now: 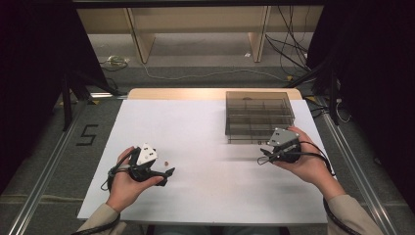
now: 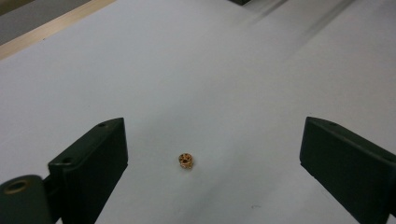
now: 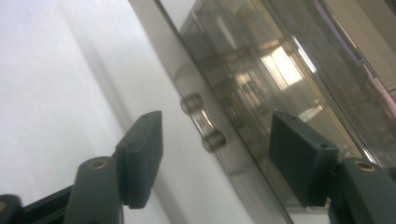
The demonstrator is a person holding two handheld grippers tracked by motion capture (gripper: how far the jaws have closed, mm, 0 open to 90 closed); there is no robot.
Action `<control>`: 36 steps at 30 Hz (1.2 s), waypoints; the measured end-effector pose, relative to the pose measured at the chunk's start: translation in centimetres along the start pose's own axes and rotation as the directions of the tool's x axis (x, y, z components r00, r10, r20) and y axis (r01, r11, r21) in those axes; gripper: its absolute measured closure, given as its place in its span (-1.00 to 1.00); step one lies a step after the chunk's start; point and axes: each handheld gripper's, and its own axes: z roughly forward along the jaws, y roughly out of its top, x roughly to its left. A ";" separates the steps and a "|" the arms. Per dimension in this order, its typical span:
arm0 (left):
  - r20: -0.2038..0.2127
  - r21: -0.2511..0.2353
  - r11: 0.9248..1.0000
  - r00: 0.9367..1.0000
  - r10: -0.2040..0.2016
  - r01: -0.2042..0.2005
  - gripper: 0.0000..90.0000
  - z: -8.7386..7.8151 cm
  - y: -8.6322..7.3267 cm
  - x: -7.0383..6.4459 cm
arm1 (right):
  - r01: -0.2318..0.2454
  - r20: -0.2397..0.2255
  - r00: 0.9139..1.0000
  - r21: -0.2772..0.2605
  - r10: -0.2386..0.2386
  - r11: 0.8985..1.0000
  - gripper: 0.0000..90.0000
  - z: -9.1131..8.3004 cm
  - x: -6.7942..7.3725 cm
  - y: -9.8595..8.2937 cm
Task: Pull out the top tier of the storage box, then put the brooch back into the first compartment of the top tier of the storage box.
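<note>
The person holds one claw in each hand over a white bench (image 1: 205, 127). The left claw (image 1: 168, 174) sits low at the near left of the bench, its grey three-cornered plate up and its black jaws pointing toward the bench's middle. In the left gripper view its two jaws stand wide apart with nothing between them but the white surface and a small orange-brown ring-shaped part (image 2: 186, 160). That part lies flat on the bench, slightly nearer the jaw seen at the left of that view, touching neither jaw. In the high view the same part (image 1: 166, 162) is a tiny speck just beyond the left claw's tips, resting alone on the white sheet.

The right claw (image 1: 263, 155) is held at the right side of the bench, just in front of a smoky transparent compartment box (image 1: 258, 116) that stands at the far right of the surface with its lid down. The claw's jaws point leftward along the box's near edge. In the right gripper view its jaws are also spread apart and empty. Between them appears the box's (image 3: 289, 93) front wall with a clear latch (image 3: 203, 122) on it, seen at a steep tilt and close to the claw, though not touched by either jaw. Dividers show dimly through the tinted lid.
</note>
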 end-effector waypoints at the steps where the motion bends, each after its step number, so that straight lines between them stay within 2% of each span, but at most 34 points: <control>1: 0.000 -0.001 1.000 1.000 0.001 -0.001 -0.83 0.0 0.0 0.0 | -0.016 -0.006 1.000 -0.008 0.016 1.000 -0.26 0.0 0.1 0.0; 12: 0.014 -0.005 1.000 1.000 -0.001 0.001 -0.83 0.2 0.0 0.1 | -0.084 -0.031 0.996 -0.073 0.081 0.994 -0.40 0.2 1.1 0.3; 30: 0.008 -0.001 1.000 1.000 0.009 -0.009 -0.83 0.2 0.1 -0.1 | -0.103 -0.042 0.994 -0.107 0.099 0.989 -0.45 0.2 1.7 0.3; 34: 0.009 -0.003 1.000 1.000 0.003 -0.003 -0.83 0.2 0.1 -0.1 | -0.121 -0.047 0.992 -0.127 0.115 0.985 -0.45 0.0 1.7 0.4; 36: 0.013 -0.007 1.000 1.000 -0.002 0.002 -0.83 0.2 0.1 0.0 | -0.141 -0.057 0.989 -0.145 0.134 0.979 -0.45 -0.1 1.8 0.6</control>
